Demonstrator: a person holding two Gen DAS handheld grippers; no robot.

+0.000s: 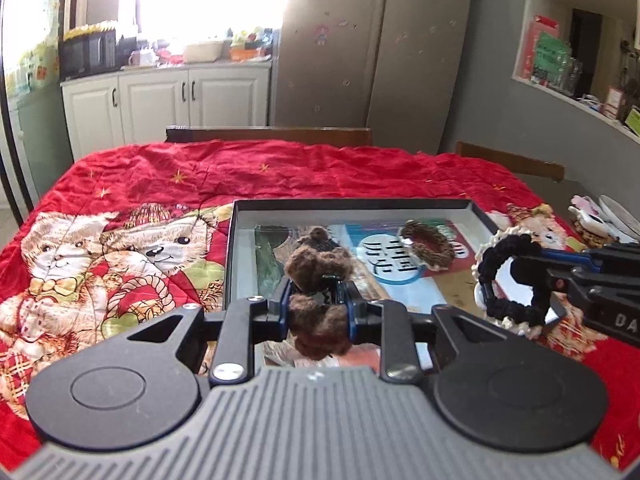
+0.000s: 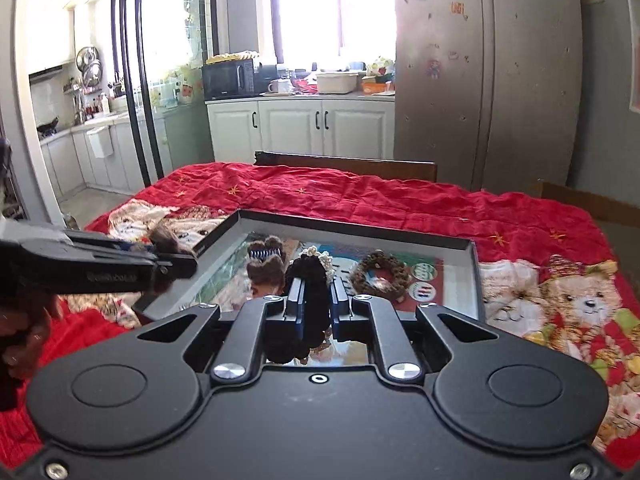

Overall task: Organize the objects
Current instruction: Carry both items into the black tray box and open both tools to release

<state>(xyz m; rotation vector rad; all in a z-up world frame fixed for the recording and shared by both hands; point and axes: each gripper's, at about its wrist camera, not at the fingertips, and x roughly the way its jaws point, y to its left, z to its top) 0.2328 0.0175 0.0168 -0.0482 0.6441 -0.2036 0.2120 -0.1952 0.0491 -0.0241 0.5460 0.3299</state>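
Brown fuzzy clip [image 1: 318, 280] clamped in left hand-held gripper [image 1: 316, 304], hanging over tray [image 1: 352, 205] near edge, 6 o'clock. Black scrunchie [image 2: 310, 280] w/ cream lace trim pinched in right hand-held gripper [image 2: 316, 300], over tray's 5 o'clock side. Brown braided scrunchie [image 1: 427, 245] lies flat in tray, abt 1 o'clock.

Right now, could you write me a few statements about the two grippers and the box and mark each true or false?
1. The left gripper is shut on a brown furry hair clip. True.
2. The right gripper is empty. False: it holds a black scrunchie.
3. A brown braided scrunchie lies inside the box. True.
4. The box sits on a bare wooden table. False: it rests on a red bear-print cloth.
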